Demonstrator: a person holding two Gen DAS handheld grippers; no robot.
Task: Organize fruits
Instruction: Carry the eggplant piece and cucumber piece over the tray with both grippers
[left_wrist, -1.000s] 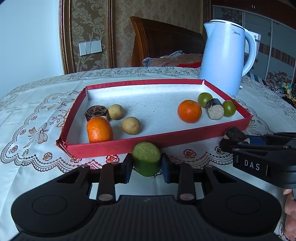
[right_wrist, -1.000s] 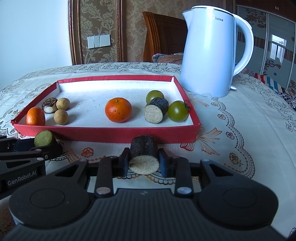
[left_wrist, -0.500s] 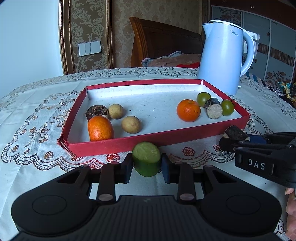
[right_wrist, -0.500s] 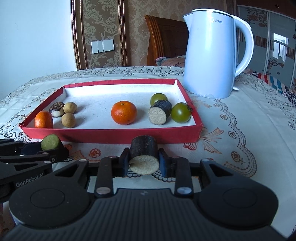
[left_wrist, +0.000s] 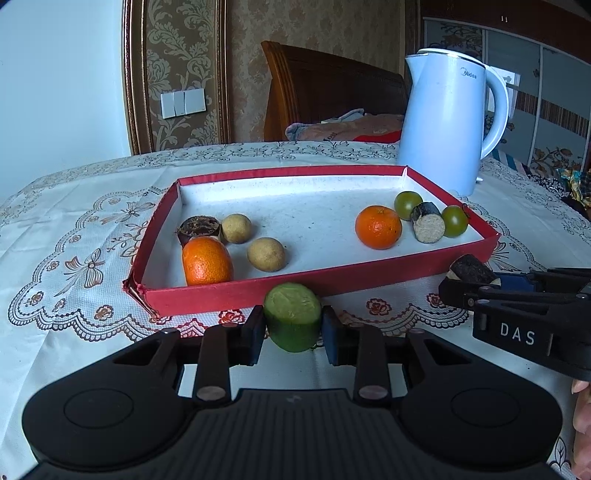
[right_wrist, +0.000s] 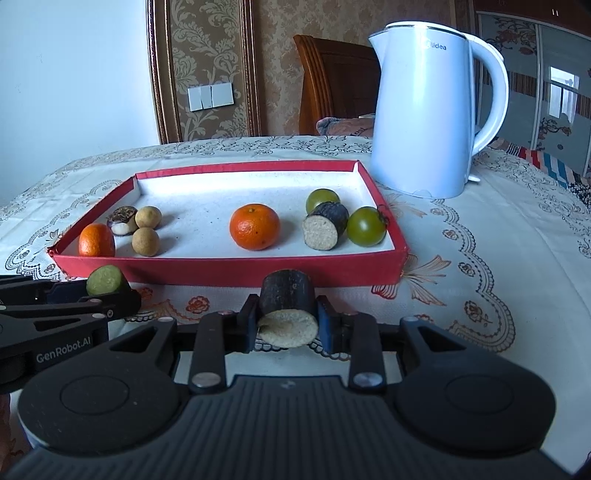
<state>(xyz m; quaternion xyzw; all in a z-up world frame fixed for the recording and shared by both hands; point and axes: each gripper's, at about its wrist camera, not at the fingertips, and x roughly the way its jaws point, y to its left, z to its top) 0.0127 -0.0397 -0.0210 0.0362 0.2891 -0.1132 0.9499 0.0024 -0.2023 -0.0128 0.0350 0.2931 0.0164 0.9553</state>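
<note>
**Both grippers loaded, short of tray**

Left gripper is clamped on a green cut fruit piece, cut face up; right gripper is clamped on a dark-skinned cut stub, pale face toward the camera. Both hang over the tablecloth just short of the red tray, at 12 o'clock. A matching dark stub with green tomatoes lies at 1 o'clock, so sorting by kind likely sends the right load there.
</note>
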